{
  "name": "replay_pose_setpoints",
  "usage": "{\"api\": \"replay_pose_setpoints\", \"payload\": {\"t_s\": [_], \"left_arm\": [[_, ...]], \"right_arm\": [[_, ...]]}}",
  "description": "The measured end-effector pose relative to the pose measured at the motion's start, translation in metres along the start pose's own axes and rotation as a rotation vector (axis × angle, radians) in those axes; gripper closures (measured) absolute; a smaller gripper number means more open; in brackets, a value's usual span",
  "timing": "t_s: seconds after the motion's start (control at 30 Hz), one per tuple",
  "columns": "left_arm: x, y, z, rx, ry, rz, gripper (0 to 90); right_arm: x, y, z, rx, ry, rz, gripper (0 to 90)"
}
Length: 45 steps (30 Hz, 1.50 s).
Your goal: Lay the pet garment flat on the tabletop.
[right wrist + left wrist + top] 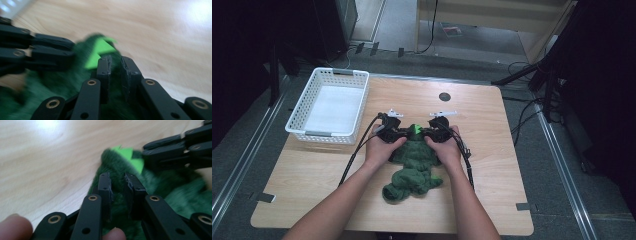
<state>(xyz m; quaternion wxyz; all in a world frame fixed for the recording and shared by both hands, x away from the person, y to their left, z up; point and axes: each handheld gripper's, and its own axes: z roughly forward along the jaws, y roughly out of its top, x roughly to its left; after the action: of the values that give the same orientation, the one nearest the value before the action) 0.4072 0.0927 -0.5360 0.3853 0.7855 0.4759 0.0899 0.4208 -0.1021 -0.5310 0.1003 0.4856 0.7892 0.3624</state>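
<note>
We hold the left hand-held gripper [117, 187] and right hand-held gripper [115, 67] narrowly parted over the green plush toy [413, 167]; whether they pinch its fur we cannot tell. It lies mid-worktop [492, 165].

High view: fixed overhead, facing forward and down over the whole tabletop [492, 150]. Left and right gripper views: each mounted on its tool, looking along the jaws, very close. All three share the green plush cloth [414, 167] [175, 195] [50, 92].

No legible text — none anywhere
</note>
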Motion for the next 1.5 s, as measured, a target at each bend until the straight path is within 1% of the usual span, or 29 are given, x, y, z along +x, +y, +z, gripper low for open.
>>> {"api": "replay_pose_setpoints", "payload": {"t_s": [0.07,0.2,0.23,0.27,0.37,0.4,0.5,0.53,0.57,0.6,0.63,0.67,0.7,0.73,0.77,0.8,0.87,0.9,0.93,0.97,1.0,1.03,1.07,1.13,1.17,1.2,1.3,1.4,1.5], "left_arm": [[0.002,-0.001,0.003,0.001,0.008,-0.031,77.2],[0.001,0.001,0.006,0.000,0.026,-0.024,77.9],[0.001,0.002,0.007,-0.003,0.033,-0.020,77.9],[0.001,0.003,0.009,-0.008,0.038,-0.019,78.3],[0.004,0.008,0.013,0.000,0.041,-0.016,78.5],[0.005,0.010,0.014,0.003,0.040,-0.020,78.4],[0.008,0.016,0.016,0.016,0.044,-0.039,78.3],[0.009,0.017,0.016,0.025,0.035,-0.053,75.0],[0.009,0.019,0.015,0.033,0.025,-0.054,70.8],[0.009,0.020,0.014,0.029,0.031,-0.047,70.8],[0.009,0.020,0.012,0.022,0.037,-0.036,66.8],[0.010,0.021,0.009,0.015,0.028,-0.030,66.2],[0.011,0.021,0.008,0.011,0.019,-0.027,65.7],[0.012,0.021,0.006,0.001,0.012,-0.027,65.7],[0.012,0.022,0.005,-0.005,0.016,-0.026,66.7],[0.013,0.022,0.003,-0.013,0.014,-0.030,67.7],[0.013,0.024,0.001,-0.033,0.006,-0.042,70.5],[0.011,0.024,0.002,-0.036,-0.002,-0.043,70.5],[0.009,0.024,0.003,-0.034,-0.016,-0.035,71.6],[0.006,0.024,0.005,-0.023,-0.027,-0.019,71.6],[0.002,0.024,0.009,-0.001,-0.029,0.008,72.0],[-0.001,0.023,0.011,0.015,-0.031,0.021,72.1],[-0.006,0.021,0.017,0.052,-0.024,0.044,72.2],[-0.007,0.020,0.019,0.057,-0.019,0.041,72.1],[-0.006,0.020,0.019,0.058,-0.019,0.033,72.1],[-0.006,0.021,0.020,0.059,-0.014,0.017,72.0],[-0.003,0.021,0.021,0.053,-0.001,0.006,74.5],[-0.004,0.023,0.022,0.059,0.034,0.021,77.1],[-0.006,0.024,0.023,0.055,0.054,0.025,78.0]], "right_arm": [[-0.002,-0.003,0.002,-0.002,-0.008,0.007,78.9],[-0.002,-0.004,0.004,-0.017,-0.020,0.000,81.0],[-0.002,-0.004,0.005,-0.022,-0.031,-0.009,81.7],[-0.001,-0.004,0.008,-0.045,-0.052,-0.024,83.0],[-0.001,-0.003,0.010,-0.062,-0.062,-0.019,83.5],[-0.002,-0.002,0.012,-0.067,-0.069,-0.024,83.6],[-0.003,0.000,0.013,-0.068,-0.062,-0.008,83.1],[-0.004,0.003,0.014,-0.059,-0.052,0.011,78.1],[-0.003,0.004,0.012,-0.055,-0.071,0.018,73.2],[-0.003,0.004,0.012,-0.055,-0.071,0.018,73.2],[-0.001,0.005,0.008,-0.067,-0.104,0.021,70.1],[0.001,0.005,0.003,-0.092,-0.111,0.032,69.5],[0.005,0.004,-0.006,-0.133,-0.095,0.040,69.5],[0.009,0.002,-0.012,-0.155,-0.094,0.038,69.6],[0.020,-0.004,-0.026,-0.181,-0.084,0.001,69.7],[0.025,-0.008,-0.033,-0.196,-0.071,0.000,69.9],[0.035,-0.016,-0.042,-0.202,-0.046,-0.035,69.8],[0.035,-0.016,-0.042,-0.202,-0.046,-0.035,69.8],[0.045,-0.024,-0.047,-0.204,-0.032,-0.055,70.1],[0.045,-0.024,-0.047,-0.204,-0.032,-0.055,70.1],[0.049,-0.028,-0.046,-0.190,-0.023,-0.069,69.6],[0.056,-0.035,-0.038,-0.137,-0.019,-0.107,68.0],[0.057,-0.039,-0.033,-0.105,-0.009,-0.107,67.1],[0.057,-0.047,-0.021,-0.056,-0.011,-0.114,66.2],[0.057,-0.047,-0.021,-0.056,-0.011,-0.114,66.2],[0.056,-0.055,-0.018,-0.069,-0.005,-0.104,66.1],[0.057,-0.059,-0.022,-0.072,0.015,-0.083,66.3],[0.059,-0.064,-0.025,-0.064,0.032,-0.096,66.4],[0.058,-0.066,-0.027,-0.067,0.051,-0.113,65.1]]}}
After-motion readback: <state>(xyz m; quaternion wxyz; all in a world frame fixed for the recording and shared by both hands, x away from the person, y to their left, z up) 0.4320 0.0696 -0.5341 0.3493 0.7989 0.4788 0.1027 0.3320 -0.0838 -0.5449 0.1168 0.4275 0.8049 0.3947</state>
